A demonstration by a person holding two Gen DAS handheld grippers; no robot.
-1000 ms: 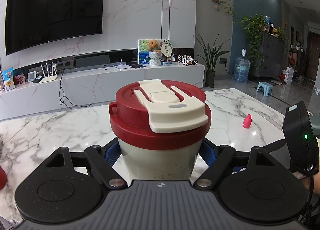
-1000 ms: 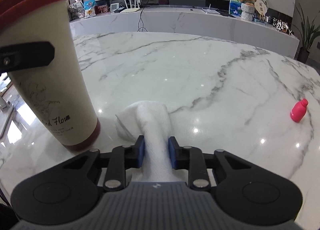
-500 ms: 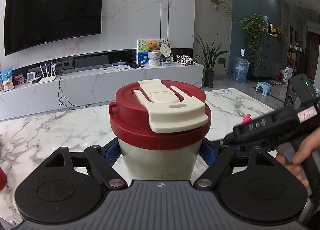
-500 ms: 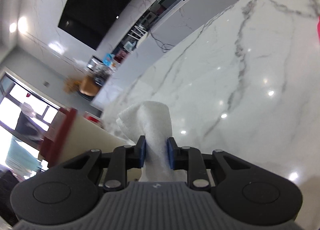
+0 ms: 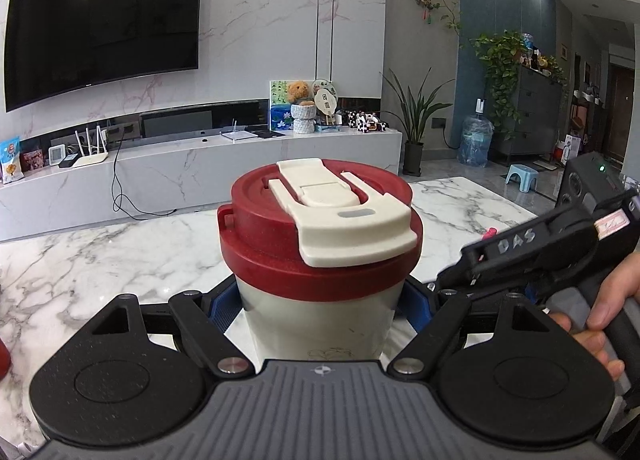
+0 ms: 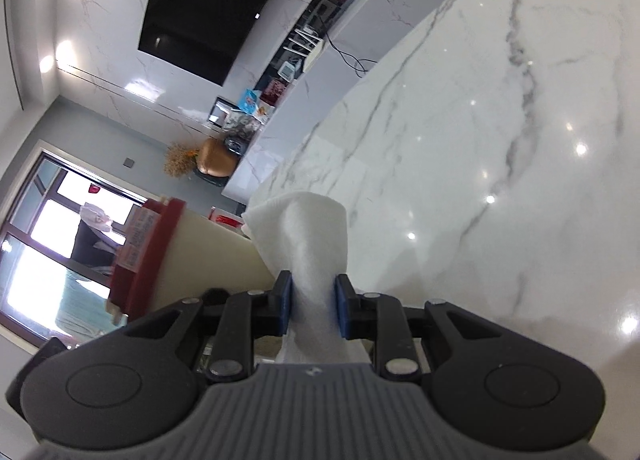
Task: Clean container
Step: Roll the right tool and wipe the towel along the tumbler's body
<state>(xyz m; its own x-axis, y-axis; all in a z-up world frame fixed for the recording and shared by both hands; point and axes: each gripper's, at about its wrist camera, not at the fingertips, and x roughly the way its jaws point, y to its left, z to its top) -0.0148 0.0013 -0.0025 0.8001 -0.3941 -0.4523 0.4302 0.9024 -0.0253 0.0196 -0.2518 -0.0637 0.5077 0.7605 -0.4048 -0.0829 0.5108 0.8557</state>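
we have the cup standing upright on the marble table, between the pads of our left gripper, one pad on each side. its lid sits on top. our right gripper comes in from the cup's right, with the cloth between its pads, just beside the cup's wall. behind the table runs a low console, a tv on the wall above it.

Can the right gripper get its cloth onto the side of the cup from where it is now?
Probably yes. The right gripper is shut on the cloth, whose free end lies right beside the cup, with nothing between them. The left gripper clamps the cup lower down, leaving the wall under the red lid bare.
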